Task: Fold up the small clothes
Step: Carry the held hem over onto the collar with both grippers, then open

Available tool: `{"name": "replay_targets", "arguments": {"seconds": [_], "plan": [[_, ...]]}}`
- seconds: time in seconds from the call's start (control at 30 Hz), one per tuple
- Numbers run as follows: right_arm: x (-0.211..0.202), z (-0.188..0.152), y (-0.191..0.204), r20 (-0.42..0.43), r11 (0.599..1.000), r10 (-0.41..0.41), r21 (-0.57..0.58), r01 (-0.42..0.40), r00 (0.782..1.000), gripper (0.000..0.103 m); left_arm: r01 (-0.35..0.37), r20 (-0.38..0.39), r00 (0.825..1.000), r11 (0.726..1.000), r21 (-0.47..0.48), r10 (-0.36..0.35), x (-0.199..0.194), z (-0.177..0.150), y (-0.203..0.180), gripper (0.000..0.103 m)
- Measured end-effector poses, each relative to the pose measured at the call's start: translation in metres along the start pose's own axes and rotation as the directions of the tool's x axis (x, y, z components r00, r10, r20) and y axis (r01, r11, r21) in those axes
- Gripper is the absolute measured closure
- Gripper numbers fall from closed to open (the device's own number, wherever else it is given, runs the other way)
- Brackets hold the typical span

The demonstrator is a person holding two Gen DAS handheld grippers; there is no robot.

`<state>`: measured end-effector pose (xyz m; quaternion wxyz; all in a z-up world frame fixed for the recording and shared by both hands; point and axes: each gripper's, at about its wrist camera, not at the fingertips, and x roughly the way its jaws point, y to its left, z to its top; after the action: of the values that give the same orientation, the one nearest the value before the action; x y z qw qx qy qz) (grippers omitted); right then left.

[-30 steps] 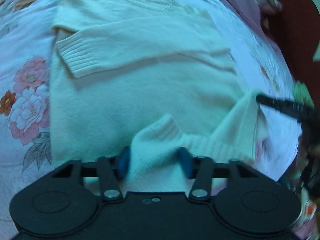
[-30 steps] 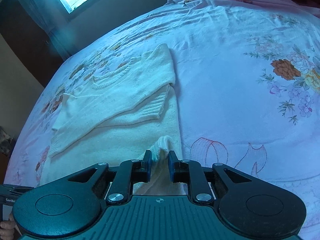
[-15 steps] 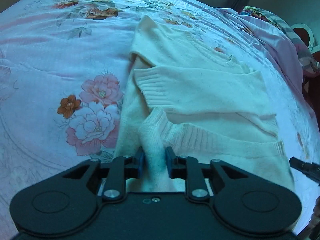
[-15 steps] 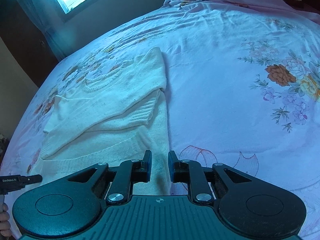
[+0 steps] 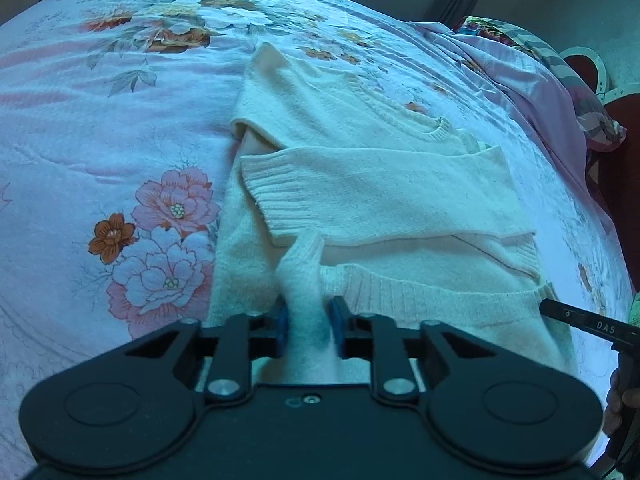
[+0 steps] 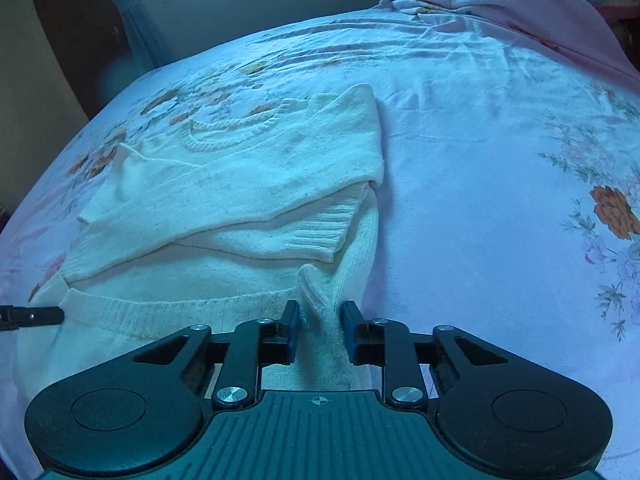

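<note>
- Bed with pink floral bedsheet, dim bedroom, window and dark wall behind.
- Cream knitted sweater flat on bedsheet, both sleeves folded across chest, ribbed hem nearest cameras.
- Left gripper: jaws narrow and closing, bunched left hem corner between blue pads, fabric pinched up into a ridge.
- Right gripper: jaws narrow but opening slightly, right hem corner between pads; contact with pads looks thin, grip uncertain.
- Tip of other gripper visible at frame edge in each wrist view, so both at same hem, well apart.
- Likely step: lift hem, carry toward neckline for a half fold.
- Risk: right corner slipping out if jaws widen more before lift; result would be a skewed, one-sided fold.
- Risk: only top layer pinched, back layer left on bed; cannot tell how many layers held.
- Risk: uneven lift or drag disturbing folded sleeves, cuffs sliding off chest.
- Risk: soft knit stretching at pinched corners if pulled apart too hard.
- Risk: bedsheet caught along with hem; not visible under fabric.
</note>
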<state>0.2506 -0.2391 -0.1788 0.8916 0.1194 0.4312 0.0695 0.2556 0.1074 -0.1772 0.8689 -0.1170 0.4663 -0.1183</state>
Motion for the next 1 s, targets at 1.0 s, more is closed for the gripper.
{"name": "replay_targets", "arguments": {"seconds": [1.0], "plan": [[0.019,-0.005,0.020,-0.054,0.976,-0.013,-0.220,0.000,0.998,0.091,-0.059,-0.002,0.998,0.986,0.158,0.060,0.013,0.003,-0.019,0.080]]}}
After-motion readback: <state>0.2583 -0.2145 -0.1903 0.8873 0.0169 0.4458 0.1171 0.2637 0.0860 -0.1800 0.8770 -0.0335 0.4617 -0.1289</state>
